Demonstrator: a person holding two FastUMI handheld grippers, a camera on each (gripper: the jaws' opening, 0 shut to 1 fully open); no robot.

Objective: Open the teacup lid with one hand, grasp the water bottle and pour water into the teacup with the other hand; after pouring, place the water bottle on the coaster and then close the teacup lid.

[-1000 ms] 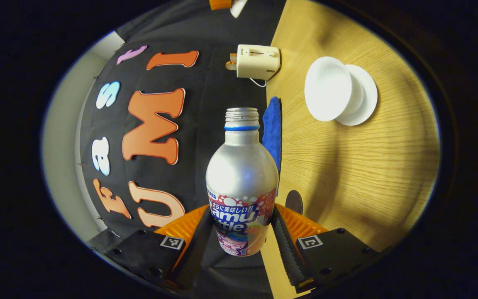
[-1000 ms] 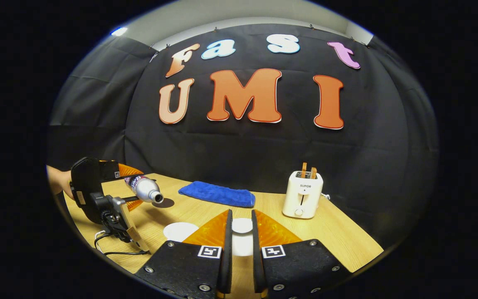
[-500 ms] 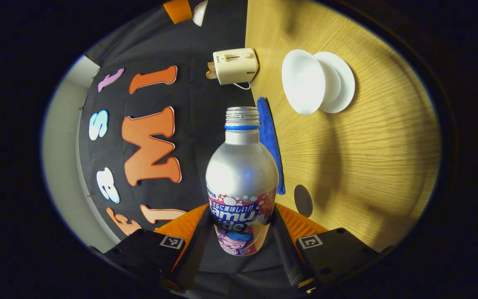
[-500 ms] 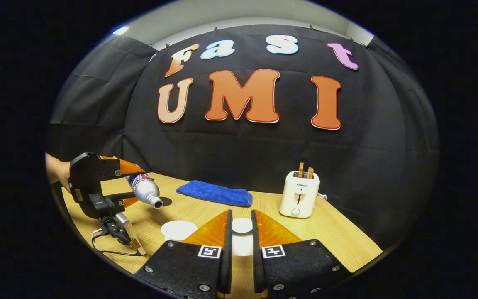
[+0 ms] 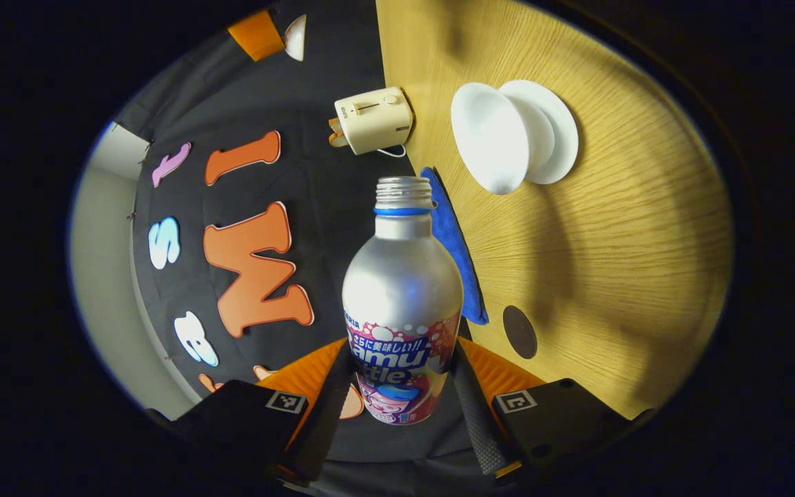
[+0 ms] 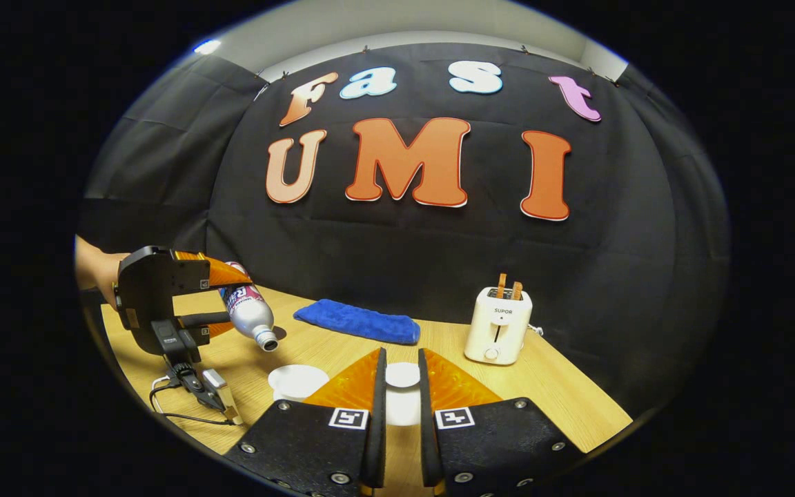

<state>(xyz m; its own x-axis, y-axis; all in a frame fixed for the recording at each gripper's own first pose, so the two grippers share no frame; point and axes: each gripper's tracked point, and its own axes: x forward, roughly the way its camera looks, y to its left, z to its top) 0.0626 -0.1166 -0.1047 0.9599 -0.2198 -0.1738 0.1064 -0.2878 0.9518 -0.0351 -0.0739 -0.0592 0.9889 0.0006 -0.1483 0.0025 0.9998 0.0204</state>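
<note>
Aluminium bottle (image 5: 401, 304) sits clamped between my left fingers (image 5: 334, 390), which press on its printed lower body from both sides, neck pointing straight away from me. In the right gripper view it (image 6: 250, 314) hangs above the bench (image 6: 563, 393), tilted mouth-down toward the open cup (image 6: 297, 382). The mouth looks short of the rim, up and to the cup's left, so I judge the pour needs a carry toward the cup, then more tilt along the bottle's long axis. My right fingers (image 6: 375, 407) are closed on the white lid (image 6: 402, 376), held just right of the cup. The dark coaster (image 5: 519, 332) lies beside the blue cloth (image 5: 458, 252).
</note>
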